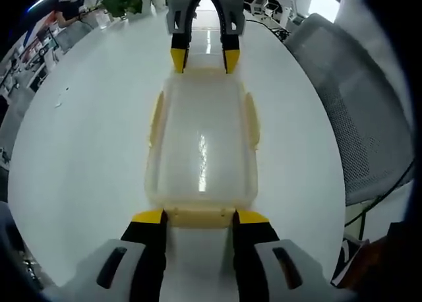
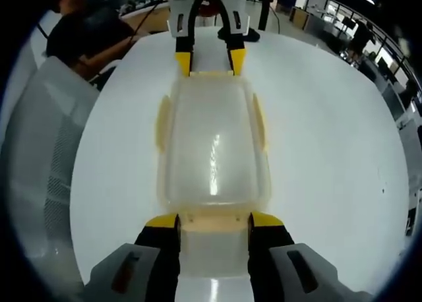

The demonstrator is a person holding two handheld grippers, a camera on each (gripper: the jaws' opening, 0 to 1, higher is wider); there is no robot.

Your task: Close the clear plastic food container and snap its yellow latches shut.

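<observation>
White table (image 1: 86,150), clear lidded container (image 1: 201,144) (yellow latches (image 1: 198,216)), both grippers' fingers parted at its ends.

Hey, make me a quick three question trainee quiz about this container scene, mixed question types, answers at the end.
1. True or false: the lid already sits on the clear container.
2. Multiple choice: the left gripper and right gripper are placed at A) the same end, B) opposite ends, C) both long sides.
3. Fill in: the latches are coloured ____.

Key: 1 true; 2 B; 3 yellow.
</observation>
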